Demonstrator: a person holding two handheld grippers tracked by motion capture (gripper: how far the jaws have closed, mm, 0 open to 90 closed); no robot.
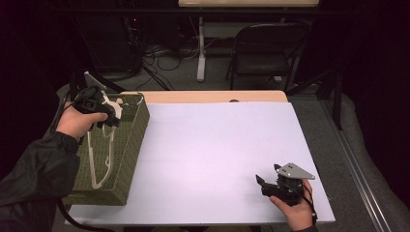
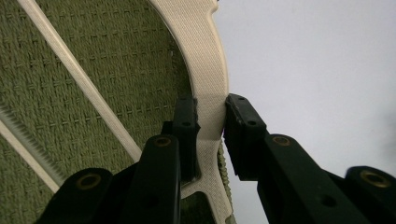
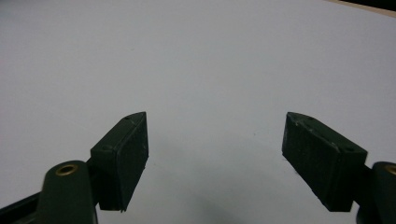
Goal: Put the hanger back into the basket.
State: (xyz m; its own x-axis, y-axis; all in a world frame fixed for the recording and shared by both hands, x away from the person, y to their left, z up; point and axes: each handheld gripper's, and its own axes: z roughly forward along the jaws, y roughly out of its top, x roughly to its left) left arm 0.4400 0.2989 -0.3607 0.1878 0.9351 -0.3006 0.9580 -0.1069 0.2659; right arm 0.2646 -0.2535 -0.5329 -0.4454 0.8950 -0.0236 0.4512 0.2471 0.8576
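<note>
Cream plastic hanger [image 1: 107,145] lies inside an olive woven basket [image 1: 126,159] at the left edge of the table, its long thin bars running down the basket's interior toward the person. In the high view the left hand [image 1: 77,123] holds the left gripper [image 1: 112,115] over the basket's far end, with a dark sleeve [image 1: 36,171] coming in from the lower left. In the left gripper view the left gripper [image 2: 211,133] has its two black jaws pinched on the hanger's [image 2: 205,70] broad textured curved part, one pad on each face. The basket's weave [image 2: 70,93] fills the background on one side there, and the pale table cover on the other.

Across the middle, the white sheet [image 1: 217,159] covering the table is bare; a strip of wooden tabletop [image 1: 212,96] shows along its far edge.

At the near right, the right hand [image 1: 296,210] holds the right gripper [image 1: 261,183] low over the sheet, with the grey three-cornered plate [image 1: 295,171] on top. In the right gripper view the right gripper [image 3: 215,156] has its jaws spread wide apart with nothing between them, above the plain white surface.

Beyond the table, a dark folding chair [image 1: 266,50] and a tangle of cables [image 1: 162,55] sit on the floor.
</note>
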